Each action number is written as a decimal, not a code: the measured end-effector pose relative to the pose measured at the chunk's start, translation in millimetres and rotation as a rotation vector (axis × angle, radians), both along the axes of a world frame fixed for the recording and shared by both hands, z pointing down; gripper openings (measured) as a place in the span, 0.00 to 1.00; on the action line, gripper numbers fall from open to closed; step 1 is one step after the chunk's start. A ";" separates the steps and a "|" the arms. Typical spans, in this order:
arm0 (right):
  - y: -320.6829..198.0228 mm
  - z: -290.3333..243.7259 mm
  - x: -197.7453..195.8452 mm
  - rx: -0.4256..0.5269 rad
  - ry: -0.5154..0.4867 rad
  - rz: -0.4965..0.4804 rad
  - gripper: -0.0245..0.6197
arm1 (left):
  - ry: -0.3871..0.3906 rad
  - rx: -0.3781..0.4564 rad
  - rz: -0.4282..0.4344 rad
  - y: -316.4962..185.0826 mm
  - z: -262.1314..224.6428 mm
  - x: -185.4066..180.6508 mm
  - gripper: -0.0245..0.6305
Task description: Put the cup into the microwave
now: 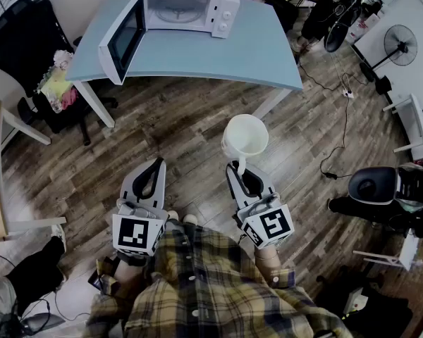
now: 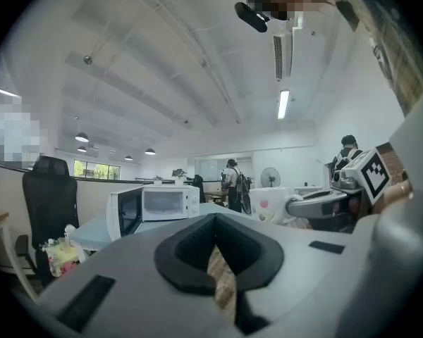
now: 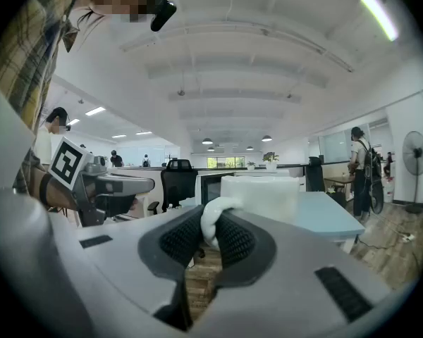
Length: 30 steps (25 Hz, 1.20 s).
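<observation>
2 tongs near level: right tongs (image 1: 238,166) pinch cup (image 1: 245,135) by handle; left tongs (image 1: 157,162) pressed together, apparently empty.

Bare wooden floor (image 1: 190,125) lies open toward 12 o'clock, right up to the desk (image 1: 268,48) edge. The microwave (image 1: 190,9) cavity faces forward, unblocked. Its door (image 1: 123,41) juts out at 11 o'clock, narrowing that side. A black chair (image 1: 17,37) stands at 10 o'clock and cables (image 1: 344,118) trail at 2 o'clock.
</observation>
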State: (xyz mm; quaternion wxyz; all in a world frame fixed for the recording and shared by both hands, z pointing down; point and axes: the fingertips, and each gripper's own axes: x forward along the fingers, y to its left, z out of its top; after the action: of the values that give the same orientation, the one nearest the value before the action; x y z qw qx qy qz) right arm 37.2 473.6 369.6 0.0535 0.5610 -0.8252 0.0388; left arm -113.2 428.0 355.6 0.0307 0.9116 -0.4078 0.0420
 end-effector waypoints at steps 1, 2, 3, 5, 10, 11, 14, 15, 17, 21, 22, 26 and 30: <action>1.3 0.0 3.0 -0.003 -0.006 0.000 0.11 | -0.002 0.002 -0.003 0.5 -0.4 1.5 0.03; 2.8 0.0 5.9 -0.005 -0.011 -0.001 0.11 | -0.004 0.005 -0.005 1.0 -0.9 3.1 0.03; 4.4 0.1 8.9 -0.006 -0.014 -0.002 0.11 | -0.006 0.008 -0.008 1.6 -1.5 4.9 0.03; 8.7 0.8 14.5 -0.007 -0.018 -0.007 0.11 | -0.007 0.014 -0.015 3.8 -2.6 8.5 0.03; 18.1 5.9 25.6 -0.020 -0.038 -0.001 0.11 | -0.015 0.001 -0.043 13.0 3.9 8.2 0.03; 18.0 7.4 27.6 -0.025 -0.045 0.002 0.11 | -0.017 -0.001 -0.047 13.2 4.9 7.7 0.03; 14.5 12.1 30.9 -0.036 -0.070 0.002 0.11 | -0.018 -0.001 -0.057 8.6 6.3 6.6 0.03; 12.1 13.6 31.0 -0.038 -0.072 -0.001 0.11 | -0.018 0.001 -0.058 5.7 6.5 6.7 0.03; 4.8 16.6 30.6 -0.042 -0.072 -0.005 0.11 | -0.017 0.003 -0.059 -1.5 7.1 6.6 0.03; -23.8 18.2 29.1 -0.038 -0.065 -0.008 0.11 | -0.011 0.005 -0.055 -27.3 9.5 7.3 0.03; -33.3 17.9 28.3 -0.034 -0.063 -0.010 0.11 | -0.010 0.005 -0.053 -36.2 10.0 7.8 0.03; -80.0 14.3 26.6 -0.018 -0.063 -0.009 0.11 | -0.006 0.014 -0.032 -83.9 7.1 12.6 0.03; -129.5 4.2 23.3 0.008 -0.059 -0.009 0.11 | -0.004 0.026 -0.009 -135.9 -1.1 16.3 0.03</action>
State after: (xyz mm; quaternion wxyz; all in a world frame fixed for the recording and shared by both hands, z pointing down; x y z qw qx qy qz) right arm 60.5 344.1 373.7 0.0271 0.5560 -0.8291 0.0515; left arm -97.0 292.0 354.5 0.0181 0.9099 -0.4127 0.0381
